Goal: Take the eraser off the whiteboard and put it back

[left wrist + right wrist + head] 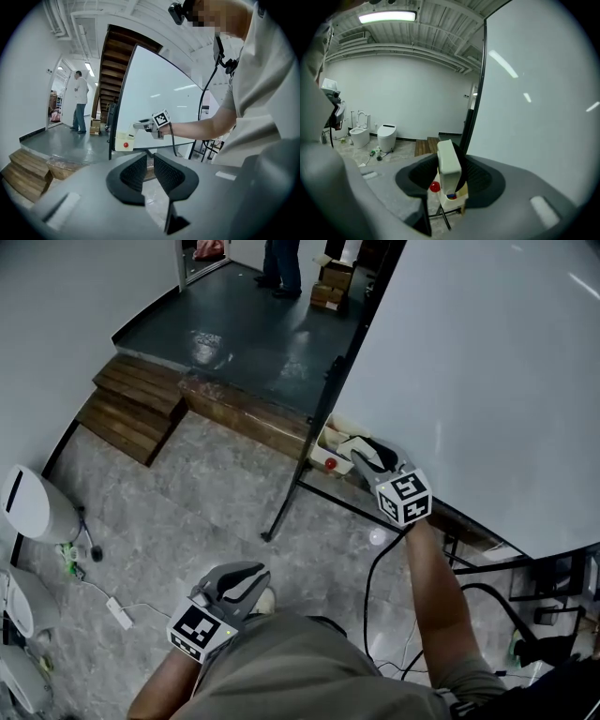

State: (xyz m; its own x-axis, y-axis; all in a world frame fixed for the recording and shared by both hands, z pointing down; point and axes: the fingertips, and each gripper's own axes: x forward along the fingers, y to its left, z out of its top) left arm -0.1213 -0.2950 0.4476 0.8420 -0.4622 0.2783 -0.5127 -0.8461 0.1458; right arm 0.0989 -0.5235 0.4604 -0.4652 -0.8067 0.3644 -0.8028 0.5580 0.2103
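1. The right gripper [451, 169] is clamped on the eraser [448, 157]. The eraser is a cream block standing upright between the pads, with its dark felt face towards the jaw nearer the whiteboard [487, 381].
2. The eraser is off the board, held just above a small cream holder box [454, 199] at the board's lower corner. Its lower end hides most of the box's opening. The blue and red bits inside the box are too small to name.
3. A red round magnet [435, 187] on the box is half covered by the jaw in the right gripper view.
4. In the head view the jaws hide nearly all of the eraser, and only a pale edge shows.
5. The left gripper [150, 160] is held low near the person's waist. Its jaws stand narrowly apart with nothing between them, and only floor shows through the gap.
6. The whiteboard runs out of frame at the right and top, so its full extent cannot be seen.
7. A person in the background [80, 105] stands by cardboard boxes [333, 282]. The head view cuts this person off above the legs.
8. Two toilets [386, 133] sit by the far wall.
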